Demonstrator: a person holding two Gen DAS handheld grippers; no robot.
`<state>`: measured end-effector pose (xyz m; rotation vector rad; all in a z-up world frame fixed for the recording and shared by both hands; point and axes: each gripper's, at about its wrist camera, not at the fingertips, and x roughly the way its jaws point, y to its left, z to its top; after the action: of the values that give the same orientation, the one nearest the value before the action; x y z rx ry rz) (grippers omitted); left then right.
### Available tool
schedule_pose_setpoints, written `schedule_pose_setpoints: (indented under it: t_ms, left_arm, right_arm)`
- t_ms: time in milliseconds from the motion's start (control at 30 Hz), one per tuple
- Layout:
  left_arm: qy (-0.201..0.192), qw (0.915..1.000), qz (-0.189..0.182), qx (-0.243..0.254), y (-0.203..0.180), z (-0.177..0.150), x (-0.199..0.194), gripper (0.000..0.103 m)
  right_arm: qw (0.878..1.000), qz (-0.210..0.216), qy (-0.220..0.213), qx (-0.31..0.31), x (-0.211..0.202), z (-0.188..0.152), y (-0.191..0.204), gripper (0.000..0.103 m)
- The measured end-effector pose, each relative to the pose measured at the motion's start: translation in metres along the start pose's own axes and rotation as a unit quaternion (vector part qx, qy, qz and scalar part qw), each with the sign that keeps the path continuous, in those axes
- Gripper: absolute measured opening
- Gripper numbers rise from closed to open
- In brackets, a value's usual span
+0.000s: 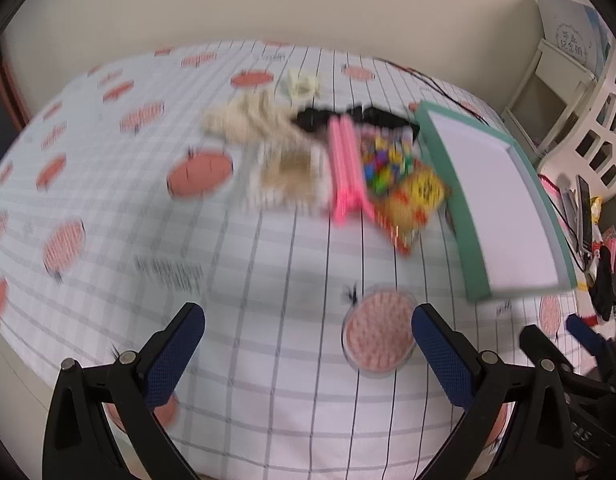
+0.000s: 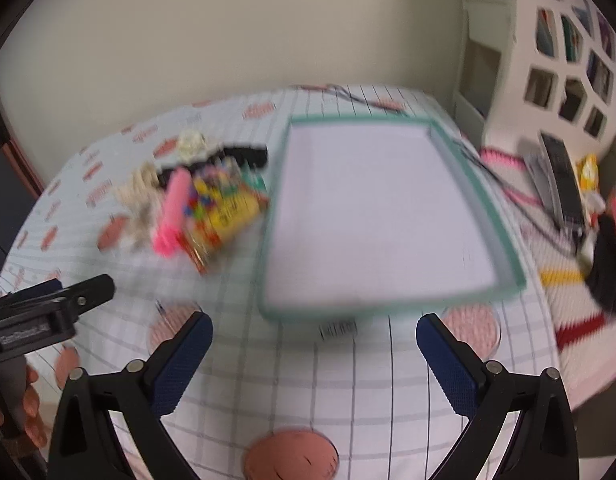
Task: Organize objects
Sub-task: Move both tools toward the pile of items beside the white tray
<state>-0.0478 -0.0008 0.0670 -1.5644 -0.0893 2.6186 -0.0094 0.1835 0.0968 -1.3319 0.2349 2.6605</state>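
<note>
While both pairs of tongs hang fully spread and empty above a bed covered with a white grid-patterned sheet printed with pink circles point(image 1: 268, 280), nothing is gripped or touched. The left tongs point(image 1: 308, 344) are seen low in the left wrist view; the right tongs point(image 2: 313, 356) are seen low in the right wrist view, just before a shallow rectangular tray with a teal rim and white floor point(image 2: 483, 208).

A heap of small things is found beside the tray's left edge: a pink plastic pouch point(image 1: 345, 168), a yellow snack packet point(image 1: 417, 196), a clear bag of multicoloured small pieces point(image 1: 381, 160), a cream knitted fabric piece point(image 1: 252, 120), a black fabric item point(image 1: 347, 118) and a cream hair claw point(image 1: 302, 82). Details are blurred.

The pouch is judged light and fairly stiff; it is best pinched across its narrow width near the middle. Its long axis runs away from the cameras, roughly parallel to the tray's long side. The packet is judged crinkly and slippery, the fabrics soft and limp.
</note>
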Motion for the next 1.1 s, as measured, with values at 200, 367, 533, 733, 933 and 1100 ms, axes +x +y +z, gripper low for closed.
schedule_pose_setpoints:
  t_ms: [200, 367, 533, 733, 933, 1100]
  left_arm:
    - [-0.004, 0.9994, 0.025, 0.023, 0.006, 0.06, -0.009, 0.103]
    - [0.012, 0.9987, 0.045, 0.019, 0.019, 0.109, 0.01, 0.103]
    - [0.018, 0.9987, 0.047, 0.013, 0.024, 0.15, 0.036, 0.103]
    - [0.035, 0.9987, 0.038, -0.005, 0.027, 0.154, 0.055, 0.103]
    - [0.053, 0.9981, 0.02, -0.022, 0.032, 0.137, 0.063, 0.103]
    - [0.075, 0.9955, -0.003, -0.057, 0.046, 0.126, 0.076, 0.103]
  right_arm:
    - [1.0, -0.012, 0.012, -0.023, 0.018, 0.062, 0.018, 0.103]
    - [0.999, 0.006, 0.031, -0.031, 0.057, 0.112, 0.031, 0.103]
    - [0.999, 0.01, 0.03, -0.043, 0.089, 0.14, 0.046, 0.103]
    - [0.996, 0.028, 0.064, -0.053, 0.105, 0.133, 0.059, 0.101]
    - [0.992, 0.041, 0.104, -0.063, 0.113, 0.112, 0.065, 0.091]
    - [0.988, 0.055, 0.134, -0.056, 0.122, 0.102, 0.072, 0.082]
